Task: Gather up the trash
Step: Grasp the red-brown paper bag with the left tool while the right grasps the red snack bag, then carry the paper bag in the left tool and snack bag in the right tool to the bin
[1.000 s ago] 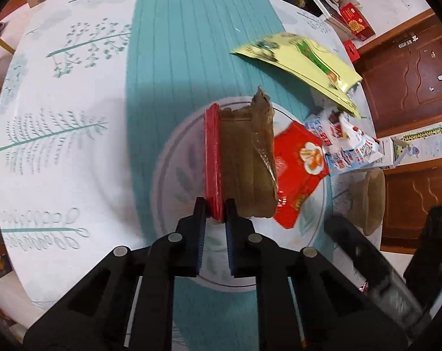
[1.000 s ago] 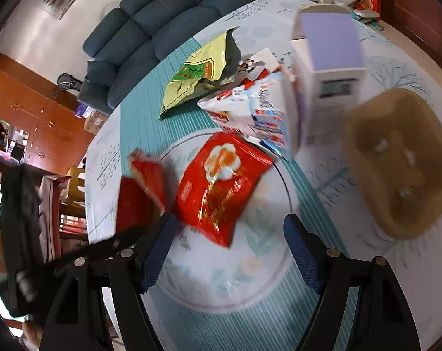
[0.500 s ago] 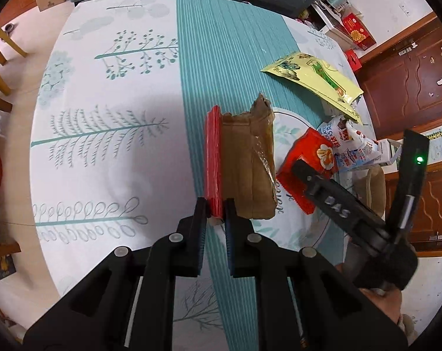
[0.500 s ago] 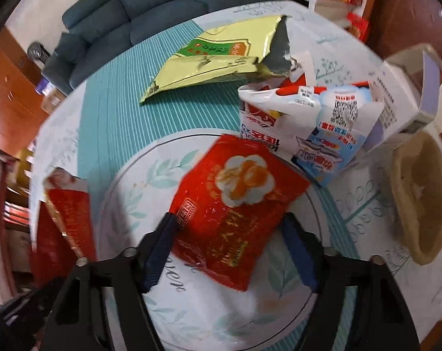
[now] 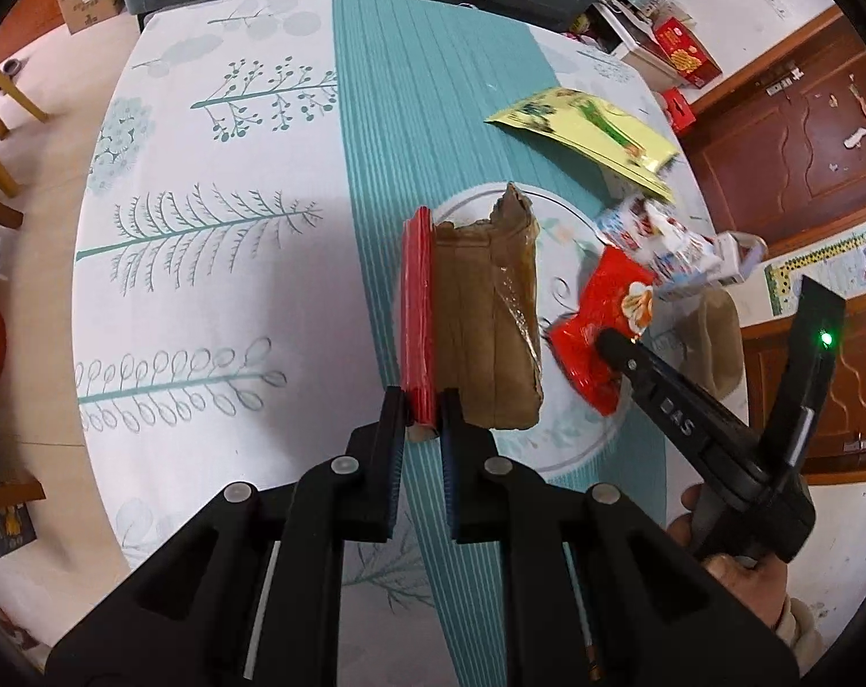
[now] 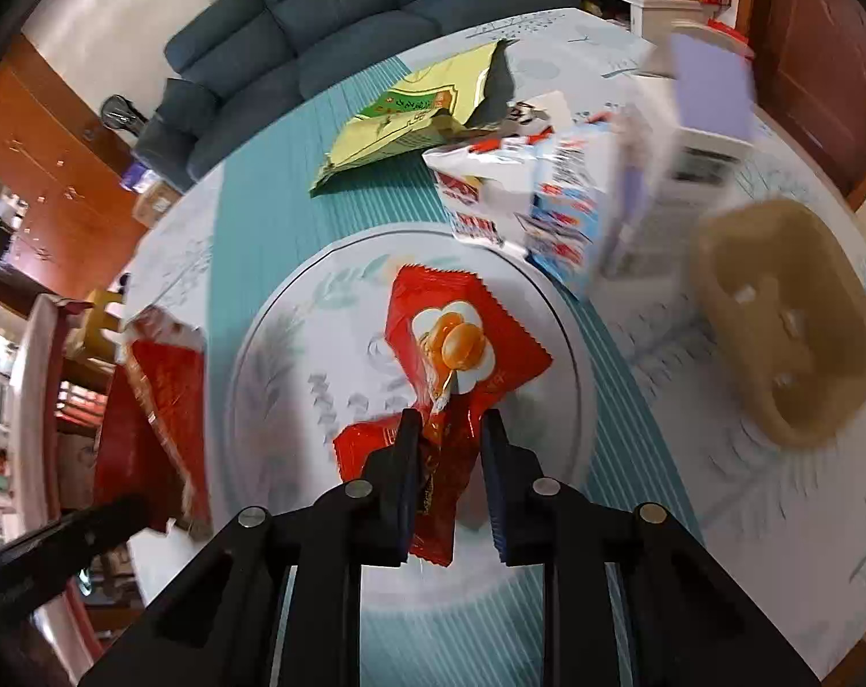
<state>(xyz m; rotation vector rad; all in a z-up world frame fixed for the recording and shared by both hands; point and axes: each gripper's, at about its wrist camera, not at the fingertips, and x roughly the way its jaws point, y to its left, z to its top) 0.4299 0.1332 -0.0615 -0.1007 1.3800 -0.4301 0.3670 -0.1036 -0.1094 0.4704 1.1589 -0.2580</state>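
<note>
My left gripper (image 5: 420, 421) is shut on a red and brown wrapper (image 5: 473, 315) and holds it up above the table; the wrapper also shows at the left of the right wrist view (image 6: 158, 401). My right gripper (image 6: 449, 429) has closed on the crumpled near end of a red snack packet (image 6: 461, 338) that lies on the round white plate (image 6: 272, 355). In the left wrist view the right gripper (image 5: 610, 343) touches that packet (image 5: 599, 309). A yellow bag (image 6: 410, 114) and a white-blue-red wrapper (image 6: 524, 189) lie beyond the plate.
A tan basket (image 6: 788, 320) sits on the table at the right. A white and purple box (image 6: 708, 109) stands behind the wrappers. A dark blue sofa (image 6: 347, 11) lies past the table's far edge. A wooden cabinet (image 5: 805, 131) is at the right.
My right gripper has moved down onto the red packet and closed on its near end, crumpling it. My left gripper has lifted its wrapper higher and back from the plate.
</note>
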